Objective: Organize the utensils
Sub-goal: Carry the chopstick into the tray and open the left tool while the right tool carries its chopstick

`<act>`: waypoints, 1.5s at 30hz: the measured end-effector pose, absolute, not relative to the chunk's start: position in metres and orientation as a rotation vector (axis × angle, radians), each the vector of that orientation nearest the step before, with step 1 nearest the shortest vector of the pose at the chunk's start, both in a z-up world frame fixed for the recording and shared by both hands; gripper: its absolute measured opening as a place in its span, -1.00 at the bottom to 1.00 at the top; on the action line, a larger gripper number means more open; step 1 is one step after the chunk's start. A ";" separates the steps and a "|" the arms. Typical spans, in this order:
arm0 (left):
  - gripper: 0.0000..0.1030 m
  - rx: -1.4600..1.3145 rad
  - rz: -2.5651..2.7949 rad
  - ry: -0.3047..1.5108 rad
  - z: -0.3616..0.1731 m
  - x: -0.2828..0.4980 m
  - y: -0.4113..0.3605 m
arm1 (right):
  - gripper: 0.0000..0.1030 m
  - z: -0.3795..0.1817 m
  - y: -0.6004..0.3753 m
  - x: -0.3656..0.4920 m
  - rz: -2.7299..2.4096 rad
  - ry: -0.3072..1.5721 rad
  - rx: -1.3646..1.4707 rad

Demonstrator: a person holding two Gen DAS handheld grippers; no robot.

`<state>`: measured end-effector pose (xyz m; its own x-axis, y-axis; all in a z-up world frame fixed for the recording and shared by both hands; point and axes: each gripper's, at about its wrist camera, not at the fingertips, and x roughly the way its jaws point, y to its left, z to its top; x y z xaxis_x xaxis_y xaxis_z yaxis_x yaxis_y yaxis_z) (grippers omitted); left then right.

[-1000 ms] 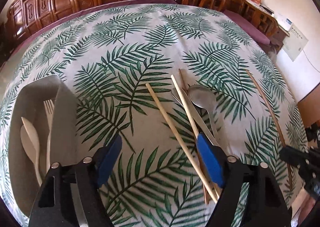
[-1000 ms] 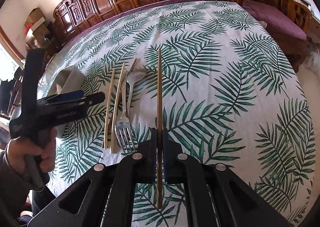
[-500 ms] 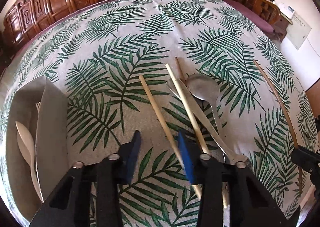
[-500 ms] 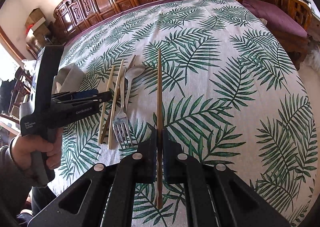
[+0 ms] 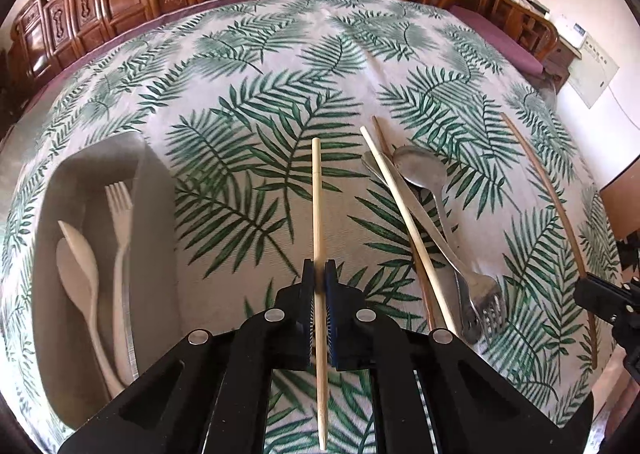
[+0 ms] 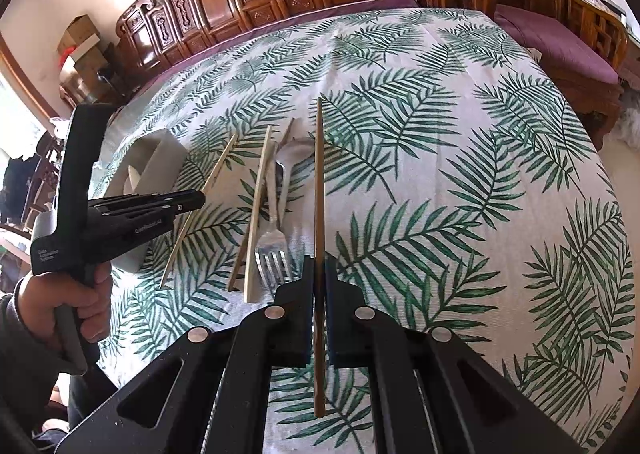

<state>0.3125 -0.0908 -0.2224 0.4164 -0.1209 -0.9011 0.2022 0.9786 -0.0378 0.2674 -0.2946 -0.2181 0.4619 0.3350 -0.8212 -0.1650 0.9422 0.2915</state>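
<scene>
While left gripper (image 5: 319, 274) clamps a pale chopstick (image 5: 318, 209) running toward 12 o'clock, grey tray (image 5: 156, 221) at 9 o'clock, metal spoon (image 5: 420, 173) and fork (image 5: 480, 294) at 3 o'clock; right-wrist view, right gripper (image 6: 319, 270) clenched on dark chopstick (image 6: 319, 173), loose utensils at 10 o'clock.

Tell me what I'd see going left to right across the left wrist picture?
Grey tray with a pale spoon and fork → light chopstick in the left hand-held gripper → metal spoon → dark chopstick.
</scene>
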 end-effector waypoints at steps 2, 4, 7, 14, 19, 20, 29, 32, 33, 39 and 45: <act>-0.91 0.078 -0.207 1.110 -0.214 0.308 -0.088 | -0.88 -0.213 -0.291 0.266 0.314 1.039 0.177; -0.91 0.074 -0.213 1.093 -0.204 0.304 -0.085 | -0.88 -0.210 -0.288 0.265 0.318 1.033 0.177; -0.91 0.073 -0.219 1.071 -0.190 0.299 -0.082 | -0.88 -0.203 -0.283 0.263 0.326 1.023 0.174; -0.91 0.064 -0.234 1.016 -0.159 0.287 -0.072 | -0.88 -0.188 -0.269 0.258 0.348 0.998 0.165; -0.91 0.058 -0.248 0.988 -0.142 0.280 -0.062 | -0.88 -0.176 -0.256 0.257 0.371 0.978 0.165; -0.91 0.059 -0.251 0.983 -0.139 0.279 -0.060 | -0.88 -0.174 -0.252 0.258 0.377 0.974 0.163; -0.91 0.047 -0.251 0.963 -0.123 0.275 -0.031 | -0.88 -0.159 -0.220 0.261 0.422 0.952 0.140; -0.91 0.047 -0.243 0.959 -0.121 0.275 -0.021 | -0.88 -0.156 -0.211 0.262 0.435 0.949 0.132; -0.91 0.046 -0.242 0.958 -0.121 0.275 -0.018 | -0.88 -0.156 -0.208 0.261 0.438 0.949 0.129; -0.91 0.046 -0.233 0.957 -0.122 0.282 0.005 | -0.88 -0.155 -0.196 0.265 0.456 0.953 0.120; -0.91 0.063 -0.199 0.982 -0.135 0.297 0.030 | -0.88 -0.157 -0.185 0.269 0.466 0.960 0.119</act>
<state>0.2967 0.0302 -0.1351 0.5387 -0.1392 -0.8309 0.1956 0.9800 -0.0373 0.2694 -0.1849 -0.1573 0.4831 0.4331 -0.7609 -0.3295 0.8951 0.3003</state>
